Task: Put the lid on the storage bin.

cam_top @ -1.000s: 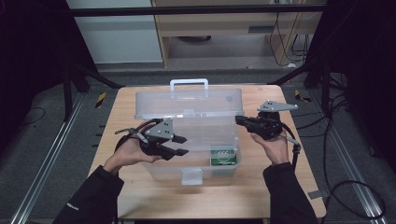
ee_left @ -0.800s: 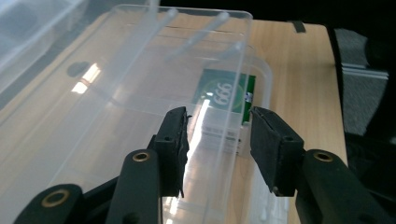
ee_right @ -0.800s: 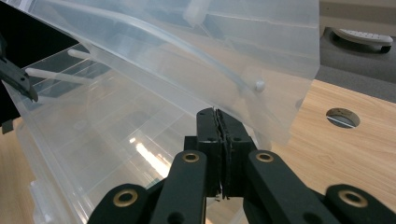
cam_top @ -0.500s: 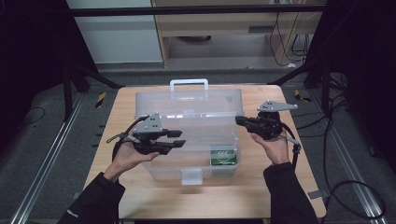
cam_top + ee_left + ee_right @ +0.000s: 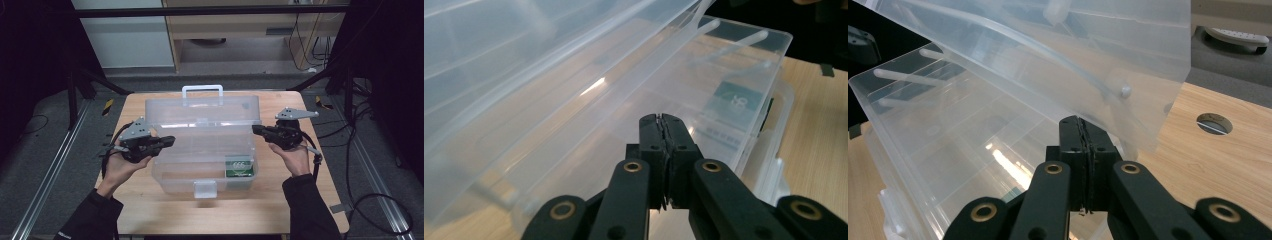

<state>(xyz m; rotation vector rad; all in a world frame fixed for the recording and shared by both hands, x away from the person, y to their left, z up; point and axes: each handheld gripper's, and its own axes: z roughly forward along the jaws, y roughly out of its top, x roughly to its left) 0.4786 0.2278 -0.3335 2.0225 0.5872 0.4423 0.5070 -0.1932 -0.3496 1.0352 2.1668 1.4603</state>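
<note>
A clear plastic toolbox [image 5: 200,155] stands on the wooden table [image 5: 165,215] with its lid [image 5: 202,107] raised, the white handle [image 5: 202,90] at the back. A green label [image 5: 239,167] lies at its front right. My left gripper [image 5: 172,140] is shut and empty, held just off the box's left side. In the left gripper view, its jaws [image 5: 662,117] point along the open base [image 5: 734,65] under the lid [image 5: 524,45]. My right gripper [image 5: 254,129] is shut and empty by the lid's right edge. Its jaws [image 5: 1079,120] sit just below the lid's corner [image 5: 1128,90].
The box's front latch [image 5: 205,189] hangs toward the person. Bare table lies on both sides of the box, with a round cable hole [image 5: 1214,123] to the right. Black frame legs and cables [image 5: 380,150] surround the table on the grey floor.
My left gripper has drawn back to the left, away from the box's left side. The right gripper and the lid have stayed where they were.
</note>
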